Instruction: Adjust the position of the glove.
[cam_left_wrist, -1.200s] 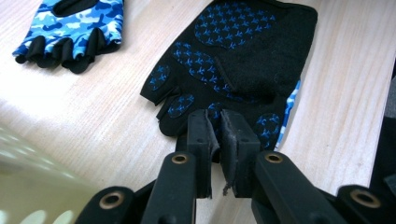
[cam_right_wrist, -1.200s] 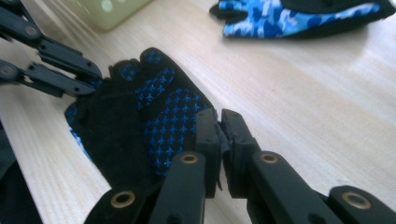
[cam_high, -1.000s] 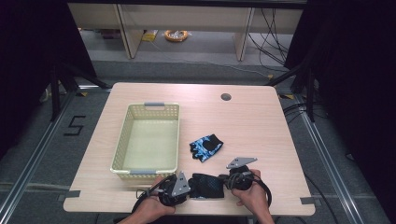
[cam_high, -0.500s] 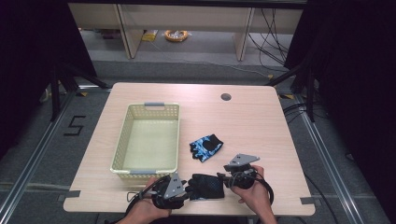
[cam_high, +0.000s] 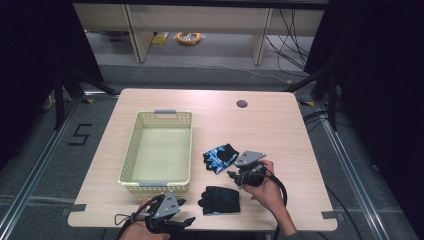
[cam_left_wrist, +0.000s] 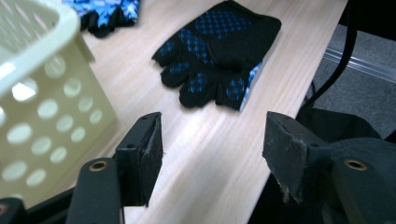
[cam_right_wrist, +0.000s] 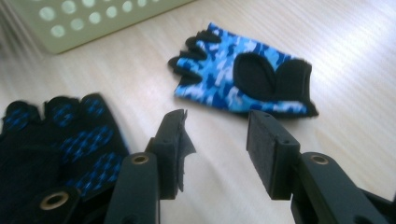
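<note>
Two fingerless gloves lie on the table. The black glove with blue dotted palm (cam_high: 220, 199) (cam_left_wrist: 219, 51) (cam_right_wrist: 56, 149) lies near the front edge, palm up. Behind it rests the blue camouflage glove (cam_high: 220, 157) (cam_right_wrist: 245, 79) (cam_left_wrist: 105, 11). My left gripper (cam_high: 186, 221) (cam_left_wrist: 212, 149) hovers open at the front edge, left of the black glove, with nothing between its jaws. My right gripper (cam_high: 233, 174) (cam_right_wrist: 217, 140) is open too, just right of the gloves, and points at the gap between them.
A cream perforated basket (cam_high: 131, 165) (cam_left_wrist: 28, 93) (cam_right_wrist: 84, 18) stands left of the gloves, nothing inside. A round cable hole (cam_high: 242, 103) sits at the back of the table. The table's front edge is right under my left gripper.
My left gripper has pulled back toward the front edge, away from the black glove. My right gripper has lifted and shifted back toward the blue glove. The black glove lies free.
</note>
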